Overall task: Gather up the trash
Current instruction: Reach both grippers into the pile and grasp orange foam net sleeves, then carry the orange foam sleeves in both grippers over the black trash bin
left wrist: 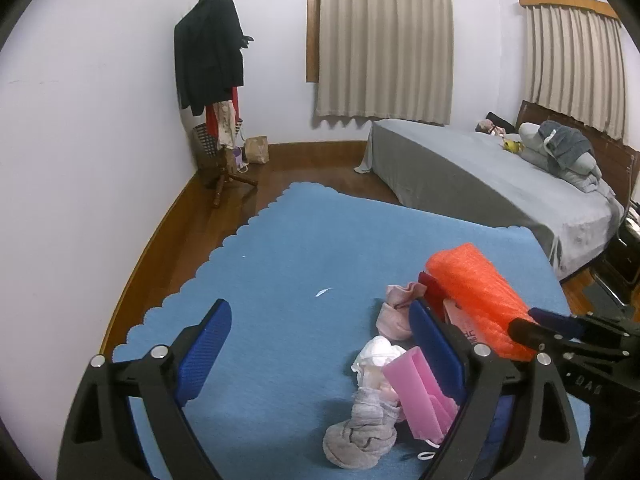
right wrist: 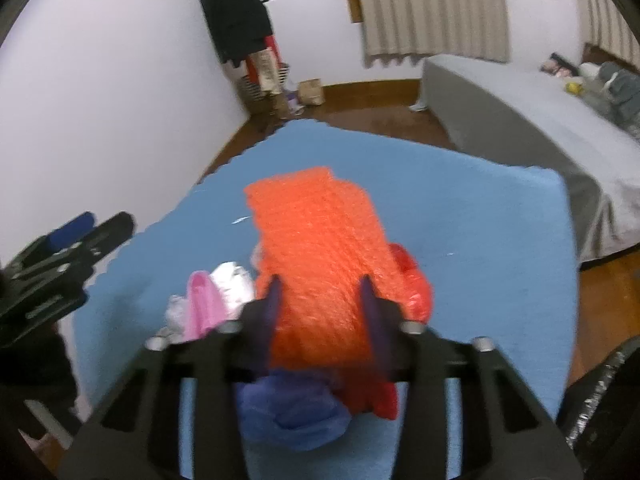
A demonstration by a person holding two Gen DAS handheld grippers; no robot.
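A pile of trash lies on the blue rug [left wrist: 300, 260]. It includes an orange bubble-wrap roll [left wrist: 476, 292], a pink cloth [left wrist: 398, 312], a white crumpled tissue [left wrist: 376, 356], a pink plastic piece [left wrist: 416, 396] and a grey sock [left wrist: 360, 436]. My left gripper [left wrist: 320, 306] hangs open just left of the pile, with bare rug between its fingers. In the right wrist view my right gripper [right wrist: 320, 288] is shut on the orange bubble-wrap roll [right wrist: 320, 240], one finger on each side. A red plastic bag [right wrist: 412, 284] and a blue bag [right wrist: 292, 412] lie under it.
A grey-covered bed [left wrist: 480, 184] stands right of the rug, on a wooden floor. A coat stand [left wrist: 216, 80] with clothes, a basket and a paper bag [left wrist: 256, 150] fill the far corner. A dark bag edge [right wrist: 600, 400] shows at lower right.
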